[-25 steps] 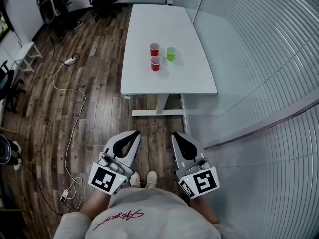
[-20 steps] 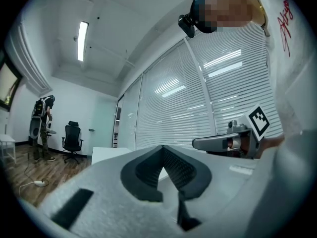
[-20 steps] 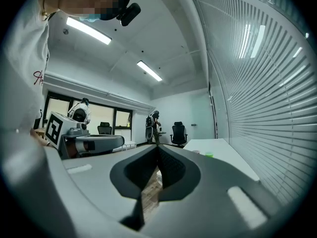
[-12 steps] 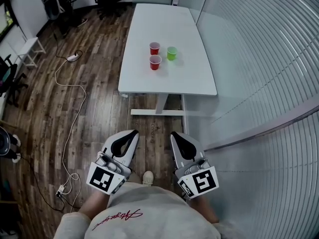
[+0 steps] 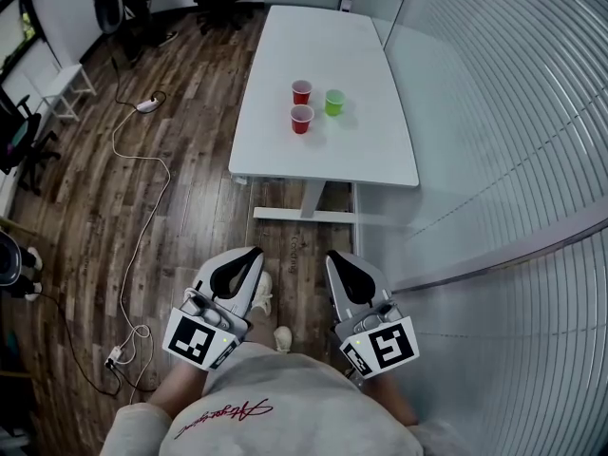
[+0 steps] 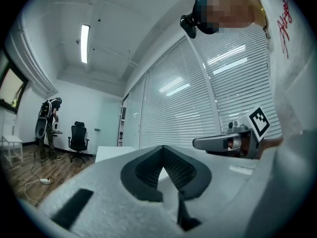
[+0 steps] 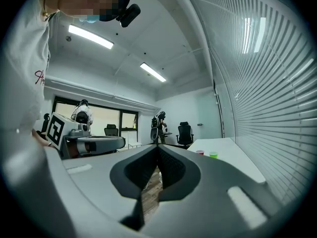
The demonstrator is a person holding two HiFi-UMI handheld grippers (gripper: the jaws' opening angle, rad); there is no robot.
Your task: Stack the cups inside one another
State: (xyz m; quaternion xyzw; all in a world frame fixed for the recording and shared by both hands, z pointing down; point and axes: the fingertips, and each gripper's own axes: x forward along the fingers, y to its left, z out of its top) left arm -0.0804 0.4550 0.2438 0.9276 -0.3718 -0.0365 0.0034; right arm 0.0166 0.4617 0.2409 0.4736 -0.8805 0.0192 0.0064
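Ahead, the table (image 5: 313,155) bears two red cups (image 5: 301,91) (image 5: 301,119), one green cup (image 5: 333,102); left claw (image 5: 255,253) and right claw (image 5: 333,256) sit closed, empty.

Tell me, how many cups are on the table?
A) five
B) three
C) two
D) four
B: the far red cup, the near red cup and the green cup stand apart on the table, and none is inside another yet.
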